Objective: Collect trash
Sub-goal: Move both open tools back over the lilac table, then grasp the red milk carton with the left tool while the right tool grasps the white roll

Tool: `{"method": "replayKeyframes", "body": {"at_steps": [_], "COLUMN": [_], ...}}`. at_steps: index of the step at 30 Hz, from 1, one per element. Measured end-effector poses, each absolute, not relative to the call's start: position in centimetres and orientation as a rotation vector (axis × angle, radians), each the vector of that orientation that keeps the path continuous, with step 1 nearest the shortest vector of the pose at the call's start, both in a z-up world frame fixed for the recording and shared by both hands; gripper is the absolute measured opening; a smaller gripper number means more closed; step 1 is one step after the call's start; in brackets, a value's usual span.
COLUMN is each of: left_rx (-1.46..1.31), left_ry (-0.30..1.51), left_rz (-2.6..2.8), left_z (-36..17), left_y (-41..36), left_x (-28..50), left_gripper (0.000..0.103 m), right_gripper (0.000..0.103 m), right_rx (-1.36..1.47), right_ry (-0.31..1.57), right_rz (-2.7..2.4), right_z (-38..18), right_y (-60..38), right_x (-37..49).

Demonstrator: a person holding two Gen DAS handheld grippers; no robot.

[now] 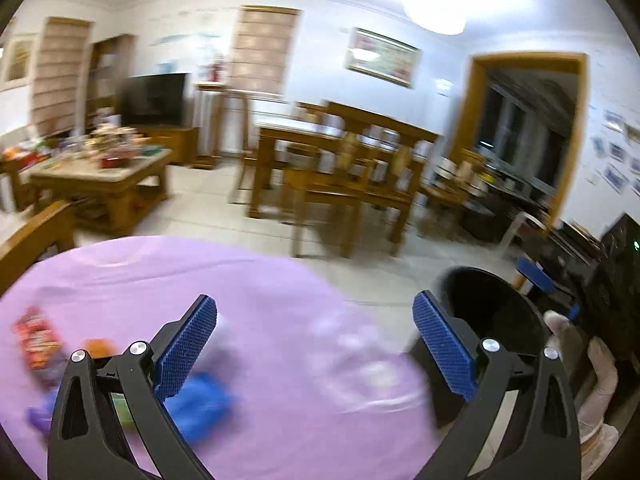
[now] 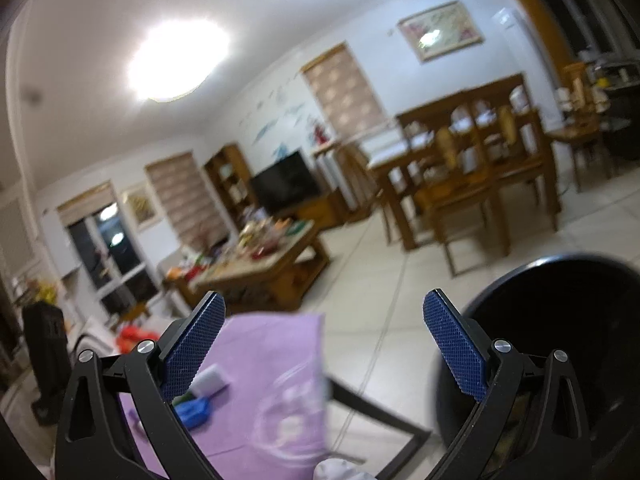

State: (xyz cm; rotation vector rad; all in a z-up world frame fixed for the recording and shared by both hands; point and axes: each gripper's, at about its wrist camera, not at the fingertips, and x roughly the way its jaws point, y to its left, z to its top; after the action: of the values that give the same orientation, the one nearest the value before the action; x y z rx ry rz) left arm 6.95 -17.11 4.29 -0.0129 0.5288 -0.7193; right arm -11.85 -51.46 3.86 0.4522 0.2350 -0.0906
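- Left claw [image 1: 316, 344] spread wide, empty, above purple tabletop [image 1: 256, 280].
- Right claw [image 2: 324, 344] also apart, empty.
- One black bin [image 2: 560, 320] beside tabletop.
- One red wrapper [image 1: 36, 340], one blue scrap [image 1: 204, 400].

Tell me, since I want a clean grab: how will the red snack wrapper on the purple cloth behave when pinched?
The red snack wrapper lies flat and crumpled, so it is probably light and floppy. It looks like glossy film, so it may slip. On the loose purple cloth, a push might drag it.
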Motion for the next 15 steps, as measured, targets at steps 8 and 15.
{"method": "replayKeyframes", "body": {"at_steps": [8,15], "left_rx": [-0.036,-0.09], "left_ry": [0.635,0.832], "left_rz": [-0.399,-0.289], "left_z": [2.2,-1.4], "left_y": [-5.8,-1.6], "left_x": [14.2,19.9], "left_gripper": [0.098,0.098], "right_gripper": [0.098,0.098], "right_rx": [0.253,-0.011], "right_ry": [0.48,0.62], "right_rz": [0.115,0.254], "right_z": [2.8,0.4], "right_y": [-39.2,-28.6], "right_x": [-2.6,3.6]}}
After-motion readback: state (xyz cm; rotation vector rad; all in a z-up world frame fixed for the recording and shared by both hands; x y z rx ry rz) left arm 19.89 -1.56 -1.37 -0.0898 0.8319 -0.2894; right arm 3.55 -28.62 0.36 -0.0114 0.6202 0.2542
